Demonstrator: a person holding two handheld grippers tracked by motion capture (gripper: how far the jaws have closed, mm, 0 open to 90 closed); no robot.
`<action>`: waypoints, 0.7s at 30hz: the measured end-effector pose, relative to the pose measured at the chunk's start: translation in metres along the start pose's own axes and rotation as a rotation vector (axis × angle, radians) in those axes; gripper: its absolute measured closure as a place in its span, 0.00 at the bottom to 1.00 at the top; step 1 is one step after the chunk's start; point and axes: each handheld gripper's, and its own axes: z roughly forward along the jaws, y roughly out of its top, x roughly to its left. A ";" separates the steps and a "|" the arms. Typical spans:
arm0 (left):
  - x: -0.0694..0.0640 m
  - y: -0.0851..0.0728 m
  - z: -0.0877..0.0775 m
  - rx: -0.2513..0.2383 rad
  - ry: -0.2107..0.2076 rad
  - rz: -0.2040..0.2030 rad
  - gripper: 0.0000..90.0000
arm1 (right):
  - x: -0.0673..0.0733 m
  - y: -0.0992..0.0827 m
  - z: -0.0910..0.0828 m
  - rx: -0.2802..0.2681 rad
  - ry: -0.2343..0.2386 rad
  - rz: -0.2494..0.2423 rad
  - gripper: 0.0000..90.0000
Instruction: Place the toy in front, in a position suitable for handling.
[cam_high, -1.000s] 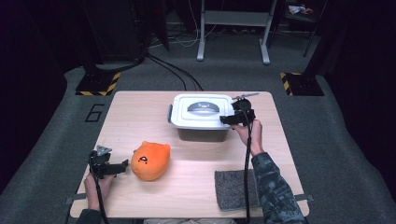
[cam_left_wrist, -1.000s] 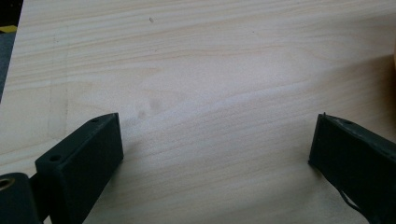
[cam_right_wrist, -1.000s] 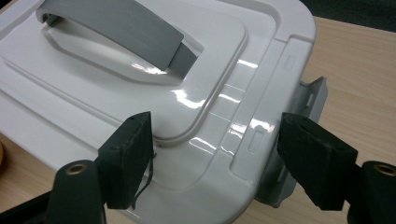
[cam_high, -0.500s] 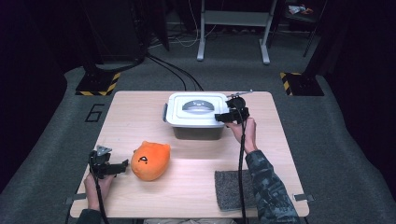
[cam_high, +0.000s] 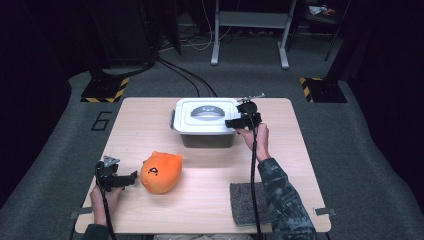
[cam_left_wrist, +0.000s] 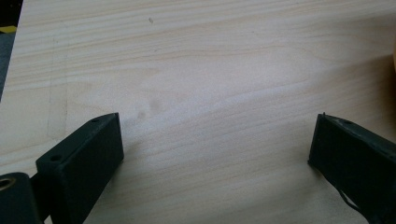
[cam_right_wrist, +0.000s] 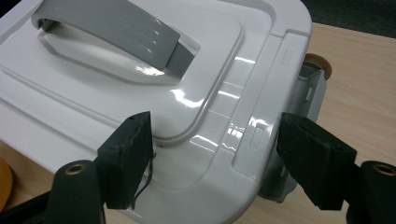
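Right gripper (cam_right_wrist: 212, 156), fingers apart, poised over the box (cam_high: 207, 140) lid's (cam_right_wrist: 140, 93) near corner; lid not yet removed; left gripper (cam_left_wrist: 212, 154), fingers apart, idle above the table (cam_left_wrist: 196, 70).

I am looking down at the white box (cam_high: 205, 122), and its lid is hiding what is inside. The far end of the box is getting cut off by the top and left edges in the right gripper view. The right gripper (cam_high: 239, 121) is covering a bit of the box's right end, so I cannot tell if it is touching there. The grey mat (cam_high: 248, 202) at the table's (cam_high: 150, 115) near edge is partly hiding under my right sleeve (cam_high: 284, 200). The orange toy (cam_left_wrist: 393, 56) is only peeking in at the right edge of the left gripper view.
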 end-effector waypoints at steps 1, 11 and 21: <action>0.000 0.000 0.000 0.000 0.000 0.000 0.03 | 0.001 0.001 0.000 0.007 0.000 0.000 0.29; 0.000 0.000 0.000 -0.002 -0.001 0.000 0.03 | 0.006 0.007 0.007 0.009 0.002 -0.004 0.28; 0.000 0.000 0.000 -0.003 -0.001 -0.001 0.03 | 0.009 0.009 0.008 0.011 -0.019 -0.030 0.24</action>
